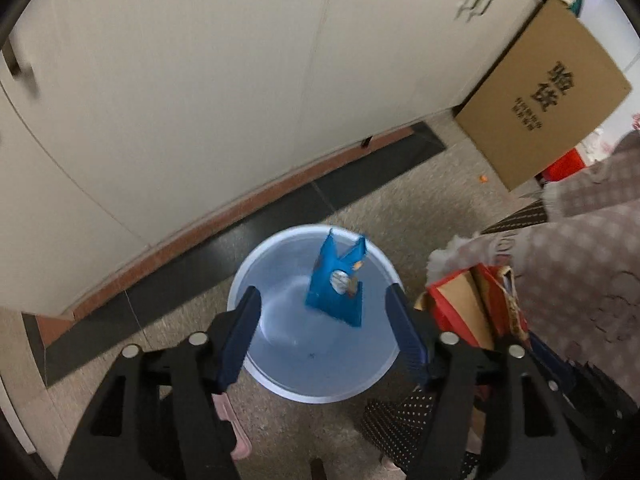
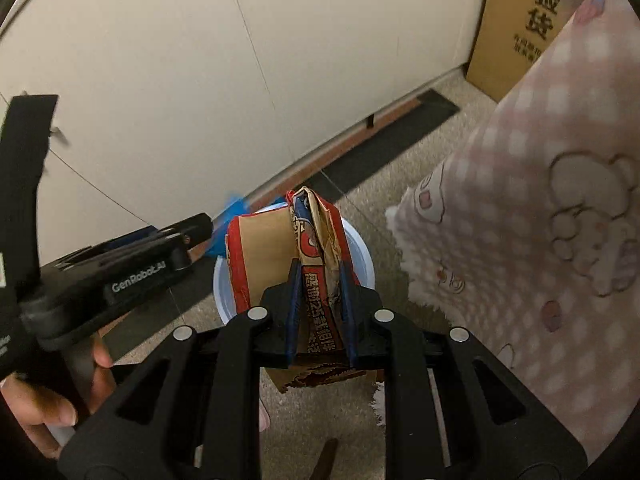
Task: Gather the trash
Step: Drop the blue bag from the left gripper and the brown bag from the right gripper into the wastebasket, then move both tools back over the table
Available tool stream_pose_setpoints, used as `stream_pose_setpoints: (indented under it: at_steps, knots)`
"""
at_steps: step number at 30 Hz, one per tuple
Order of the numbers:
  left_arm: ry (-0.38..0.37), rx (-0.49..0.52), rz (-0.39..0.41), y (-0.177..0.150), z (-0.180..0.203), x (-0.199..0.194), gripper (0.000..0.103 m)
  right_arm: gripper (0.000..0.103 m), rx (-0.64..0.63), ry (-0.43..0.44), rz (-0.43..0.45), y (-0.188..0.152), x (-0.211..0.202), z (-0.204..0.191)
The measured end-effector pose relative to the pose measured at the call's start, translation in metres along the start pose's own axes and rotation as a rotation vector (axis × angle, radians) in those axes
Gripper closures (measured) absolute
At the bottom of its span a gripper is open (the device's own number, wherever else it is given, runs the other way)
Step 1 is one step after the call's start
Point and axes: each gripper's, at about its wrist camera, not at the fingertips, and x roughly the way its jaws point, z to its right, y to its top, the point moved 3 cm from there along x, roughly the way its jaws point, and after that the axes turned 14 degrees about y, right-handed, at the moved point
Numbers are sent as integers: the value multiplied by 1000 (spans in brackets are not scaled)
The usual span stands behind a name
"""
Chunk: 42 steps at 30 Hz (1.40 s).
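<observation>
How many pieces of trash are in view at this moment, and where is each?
2. A blue wrapper is loose over the pale bin, between the open left gripper fingers without touching them. A red-and-brown paper bag is clamped in the right gripper above the bin. More may lie hidden.

The bin (image 1: 320,376) stands on the floor (image 1: 400,208) before the cabinet doors (image 1: 200,80). A wrapper (image 1: 336,284) sits within its rim. A cardboard box (image 1: 548,92) stands right of the cabinet, behind a patterned blanket (image 1: 580,272).

Left wrist view: looking steeply down, close above the bin (image 1: 256,364).
Right wrist view: looking down, just right of the bin (image 2: 366,260).
Shared: both are showing the bin, cabinet (image 1: 200,100), and cardboard box (image 2: 516,20).
</observation>
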Motion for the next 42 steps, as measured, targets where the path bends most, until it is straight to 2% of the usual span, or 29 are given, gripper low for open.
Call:
stream_pose_setpoints:
  at_steps: [5, 12, 22, 24, 26, 31, 36, 38, 40, 42]
  knots:
    - [12, -18, -47, -12, -11, 19, 39, 85, 19, 14, -34, -5, 24, 0]
    - [17, -49, -69, -20, -26, 21, 37, 85, 33, 36, -60, -12, 59, -6]
    - [10, -105, -19, -13, -43, -5, 35, 81, 7, 74, 8, 5, 51, -19]
    - [14, -126, 1, -10, -49, -14, 33, 72, 0, 85, 34, 10, 45, -24]
    - [35, -150, 18, -8, -56, -21, 32, 47, -4, 57, 57, 13, 38, -27]
    - [25, -166, 25, -3, -61, -33, 31, 46, 0, 51, 64, 16, 22, -31]
    - [0, -176, 77, -1, -58, -65, 31, 46, -9, 52, 102, 19, -11, -42]
    - [-12, -191, 114, -2, -61, -86, 31, 46, -16, 63, 133, 22, -31, -50]
    - [-13, -220, 186, -3, -67, -118, 31, 46, -32, 86, 185, 28, -61, -62]
    - [28, -246, 274, -4, -72, -148, 31, 46, -52, 111, 235, 32, -89, -74]
